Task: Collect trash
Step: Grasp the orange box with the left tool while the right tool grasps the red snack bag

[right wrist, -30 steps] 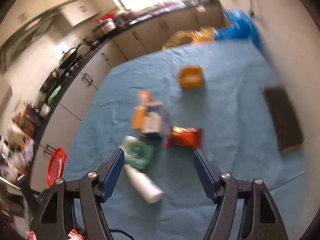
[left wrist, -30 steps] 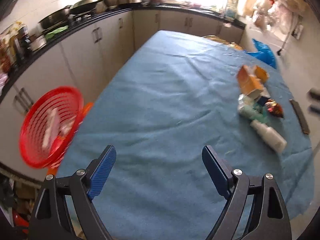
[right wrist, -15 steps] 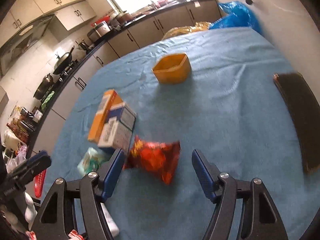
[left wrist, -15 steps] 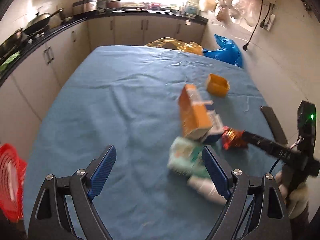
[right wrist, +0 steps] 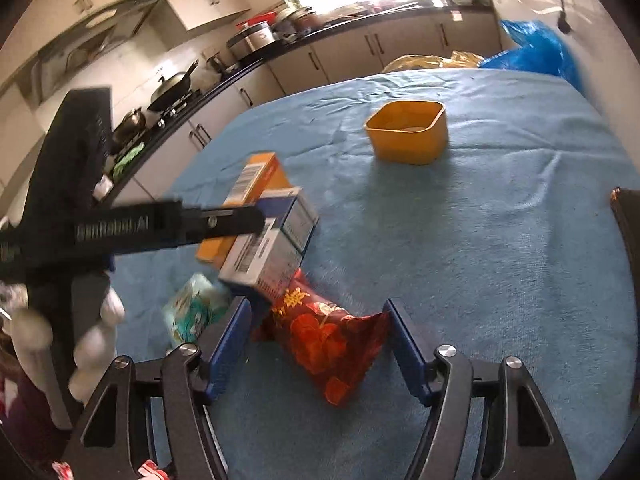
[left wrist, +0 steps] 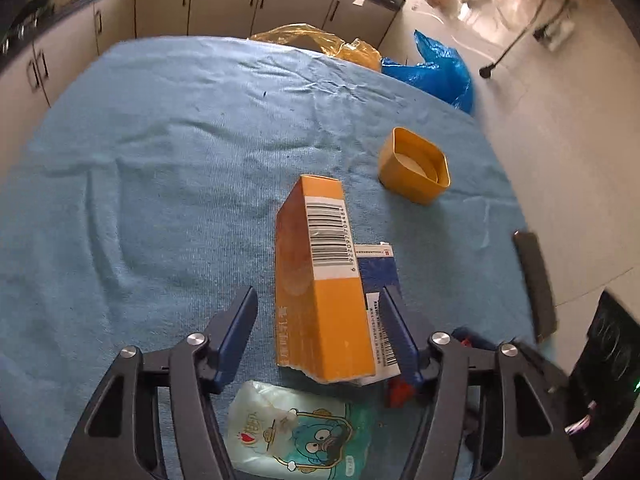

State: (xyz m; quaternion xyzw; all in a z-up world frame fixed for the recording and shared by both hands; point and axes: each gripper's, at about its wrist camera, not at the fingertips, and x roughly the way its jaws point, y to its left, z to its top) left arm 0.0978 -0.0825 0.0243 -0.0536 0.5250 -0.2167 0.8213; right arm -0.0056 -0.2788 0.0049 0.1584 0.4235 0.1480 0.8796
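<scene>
An orange carton [left wrist: 320,280] lies on the blue tablecloth [left wrist: 160,160], leaning on a blue-and-white box [left wrist: 376,272]. My left gripper [left wrist: 320,312] straddles the carton, jaws closing; a gap shows at the left pad, so there is no grip. A green tissue pack [left wrist: 296,432] lies under that gripper. In the right wrist view a red snack bag [right wrist: 332,340] lies flat between the jaws of my right gripper [right wrist: 318,320], which are closing slightly around it without pressing. One black finger [right wrist: 224,220] of the left gripper reaches over the boxes [right wrist: 276,248].
A yellow-orange tub [left wrist: 416,166] stands farther back on the cloth. A dark flat object [left wrist: 536,284] lies at the table's right edge. Yellow [left wrist: 320,42] and blue plastic bags [left wrist: 432,68] sit beyond the far edge, before kitchen cabinets. A gloved hand [right wrist: 96,344] holds the left gripper.
My left gripper swung from the red basket side over to the pile and its jaws narrowed around the orange carton. My right gripper dropped closer, bringing the red bag between its jaws.
</scene>
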